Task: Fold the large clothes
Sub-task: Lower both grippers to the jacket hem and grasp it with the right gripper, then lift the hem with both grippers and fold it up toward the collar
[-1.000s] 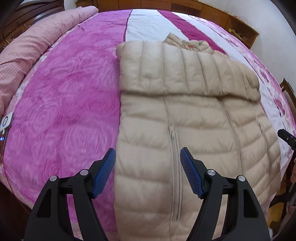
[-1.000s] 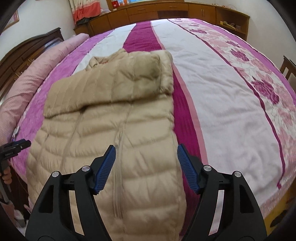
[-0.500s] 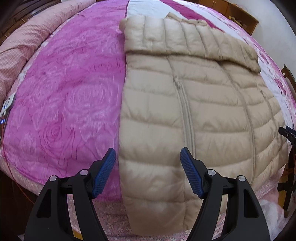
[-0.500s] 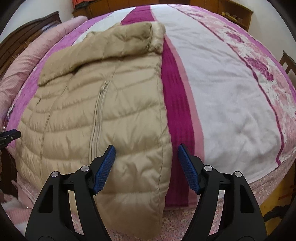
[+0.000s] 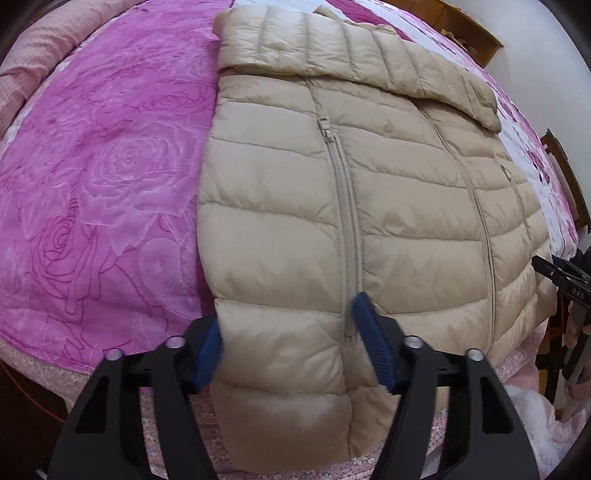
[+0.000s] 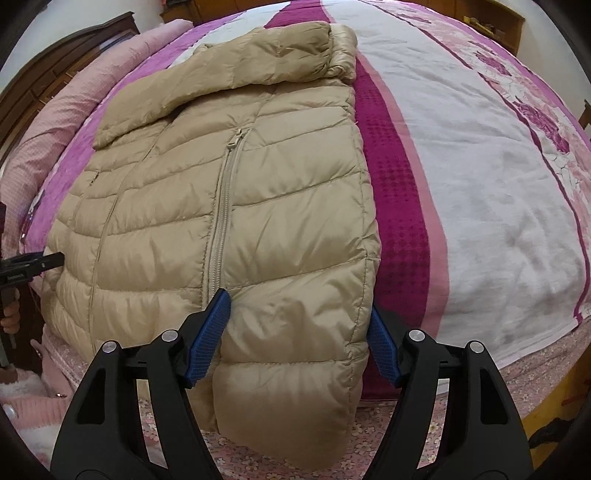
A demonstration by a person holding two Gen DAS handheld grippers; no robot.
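Note:
A beige puffer jacket (image 5: 280,206) (image 6: 280,192) lies zipped on the bed, a sleeve folded across its chest and its hem hanging over the near edge. My left gripper (image 5: 288,317) straddles the hem's left part, one pad at the jacket's side edge, the other on the zip; its jaws are closing with the padded fabric between them. My right gripper (image 6: 298,306) straddles the hem's right part, between the zip and the side seam, jaws also closing around fabric. Each gripper shows at the edge of the other's view, the right gripper (image 5: 561,277) and the left gripper (image 6: 29,264).
The bed carries a magenta rose-patterned cover (image 5: 92,192) with a white and purple striped part (image 6: 480,184). A pink bolster (image 6: 66,122) lies along the far left. Wooden cabinets (image 5: 461,22) line the back wall. A fluffy pink sleeve (image 6: 26,402) shows at the lower left.
Both grippers have come down and forward onto the jacket's hem at the bed's near edge. Their jaws have narrowed, the left more, and hem fabric now fills both gaps.

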